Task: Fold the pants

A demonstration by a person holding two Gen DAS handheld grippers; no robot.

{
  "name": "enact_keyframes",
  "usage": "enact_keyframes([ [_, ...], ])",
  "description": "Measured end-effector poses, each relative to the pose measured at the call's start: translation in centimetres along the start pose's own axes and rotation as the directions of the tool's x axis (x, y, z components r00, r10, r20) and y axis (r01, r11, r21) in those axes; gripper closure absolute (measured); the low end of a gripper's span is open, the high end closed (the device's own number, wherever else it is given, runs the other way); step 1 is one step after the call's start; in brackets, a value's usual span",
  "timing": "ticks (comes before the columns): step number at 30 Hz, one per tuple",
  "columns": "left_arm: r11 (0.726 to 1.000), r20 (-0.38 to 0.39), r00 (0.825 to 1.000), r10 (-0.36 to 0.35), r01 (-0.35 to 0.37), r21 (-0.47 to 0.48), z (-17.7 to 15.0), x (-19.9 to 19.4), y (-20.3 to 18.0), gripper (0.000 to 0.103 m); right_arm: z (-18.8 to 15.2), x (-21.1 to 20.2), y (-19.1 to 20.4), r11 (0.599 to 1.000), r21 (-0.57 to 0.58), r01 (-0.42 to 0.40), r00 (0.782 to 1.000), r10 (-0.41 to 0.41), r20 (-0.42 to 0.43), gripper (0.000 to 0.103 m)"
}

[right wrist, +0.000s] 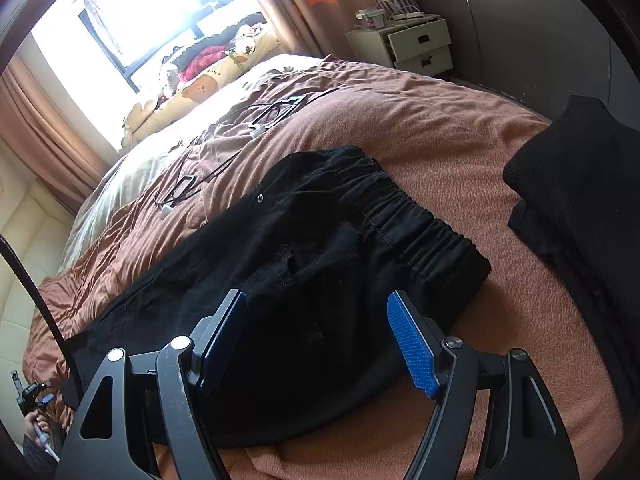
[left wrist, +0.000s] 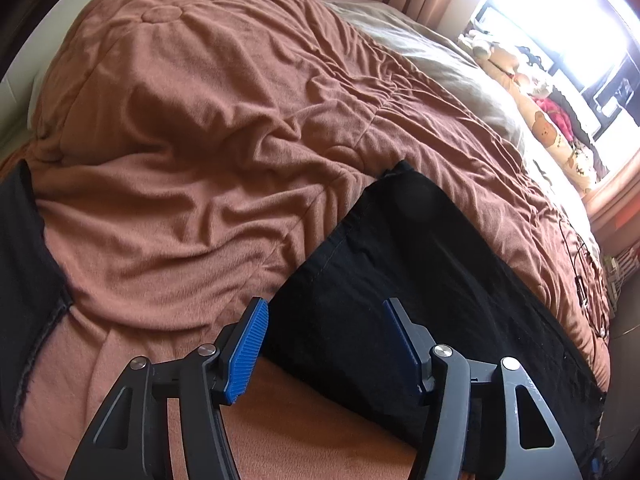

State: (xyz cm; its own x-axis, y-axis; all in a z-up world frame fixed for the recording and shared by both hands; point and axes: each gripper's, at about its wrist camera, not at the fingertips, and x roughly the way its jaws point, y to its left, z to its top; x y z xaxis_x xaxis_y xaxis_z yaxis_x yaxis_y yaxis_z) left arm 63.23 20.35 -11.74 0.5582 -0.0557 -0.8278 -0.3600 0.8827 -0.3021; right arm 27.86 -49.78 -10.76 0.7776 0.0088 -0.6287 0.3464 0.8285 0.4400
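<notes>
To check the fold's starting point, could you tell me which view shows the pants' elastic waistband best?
The right wrist view: the gathered waistband lies fully visible on the black pants. The left wrist view shows only plain black fabric of the pants, with no waistband.

left claw [left wrist: 324, 344] — black linkage | blue ribbed pads | silver screws | right claw [right wrist: 316, 340] — same

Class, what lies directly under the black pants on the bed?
The black pants rest on the brown blanket, visible all around them. Whatever lies beneath the blanket is covered.
</notes>
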Motion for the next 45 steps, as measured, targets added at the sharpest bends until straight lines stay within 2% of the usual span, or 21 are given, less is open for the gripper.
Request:
enact_keyframes([
  [6,1.000,-0.039,0.999,-0.007,0.006,-0.030,-2.9,0.6,1.2,0.065,-2.4,-1.5,-1.4,0.999,0.021,-0.024,0.999,0.025,-0.024,0.031],
  [12,0.998,-0.069,0.998,-0.010,0.006,-0.057,-4.2,2.3,1.6,0.067,-4.5,-2.2,-2.5,1.000,0.016,-0.016,0.998,0.017,-0.061,0.031],
  [17,0.981,-0.049,0.989,-0.140,0.132,-0.142,-4.4,3.6,1.6,0.067,-5.4,-2.2,-3.5,0.999,0.044,-0.027,0.996,0.030,-0.080,0.031],
  [21,0.976,-0.039,0.989,-0.141,0.132,-0.172,-4.6,4.4,1.4,0.068,-6.1,-1.8,-4.1,0.997,0.073,-0.027,0.996,0.034,-0.088,0.031],
  [22,0.977,-0.021,0.991,-0.132,0.126,-0.170,-4.6,4.2,1.4,0.072,-6.2,-1.7,-4.3,0.997,0.079,-0.025,0.995,0.032,-0.089,0.031],
  [23,0.979,0.001,0.992,-0.124,0.122,-0.165,-4.5,3.8,1.6,0.090,-6.2,-1.6,-4.4,0.996,0.083,-0.025,0.995,0.033,-0.090,0.031],
  [24,0.980,0.017,0.992,-0.123,0.124,-0.158,-4.3,3.3,1.7,0.096,-6.3,-1.5,-4.5,0.996,0.087,-0.026,0.995,0.034,-0.091,0.031],
  [28,0.983,0.108,0.988,-0.108,0.122,-0.135,-3.5,0.4,2.7,0.096,-6.3,-1.5,-4.4,0.995,0.096,-0.037,0.996,0.044,-0.071,0.031],
  [32,0.980,0.081,0.992,-0.094,0.106,-0.169,-3.1,-0.3,4.1,0.095,-6.7,-1.5,-4.9,0.991,0.122,-0.061,0.996,0.069,-0.060,0.031],
  [34,0.978,0.056,0.993,-0.104,0.113,-0.177,-3.3,-0.1,4.5,0.090,-6.9,-1.4,-5.0,0.989,0.131,-0.072,0.995,0.081,-0.062,0.031],
  [36,0.974,0.038,0.993,-0.114,0.120,-0.190,-3.7,0.4,4.7,0.064,-7.1,-1.4,-5.1,0.987,0.137,-0.085,0.994,0.095,-0.062,0.031],
  [38,0.970,0.028,0.992,-0.125,0.128,-0.206,-4.2,0.7,4.9,0.055,-7.1,-1.2,-5.2,0.985,0.145,-0.098,0.992,0.108,-0.064,0.031],
  [45,0.952,-0.023,0.983,-0.181,0.170,-0.253,-5.5,3.1,5.1,0.054,-6.9,-0.1,-5.5,0.973,0.188,-0.133,0.987,0.148,-0.067,0.031],
])
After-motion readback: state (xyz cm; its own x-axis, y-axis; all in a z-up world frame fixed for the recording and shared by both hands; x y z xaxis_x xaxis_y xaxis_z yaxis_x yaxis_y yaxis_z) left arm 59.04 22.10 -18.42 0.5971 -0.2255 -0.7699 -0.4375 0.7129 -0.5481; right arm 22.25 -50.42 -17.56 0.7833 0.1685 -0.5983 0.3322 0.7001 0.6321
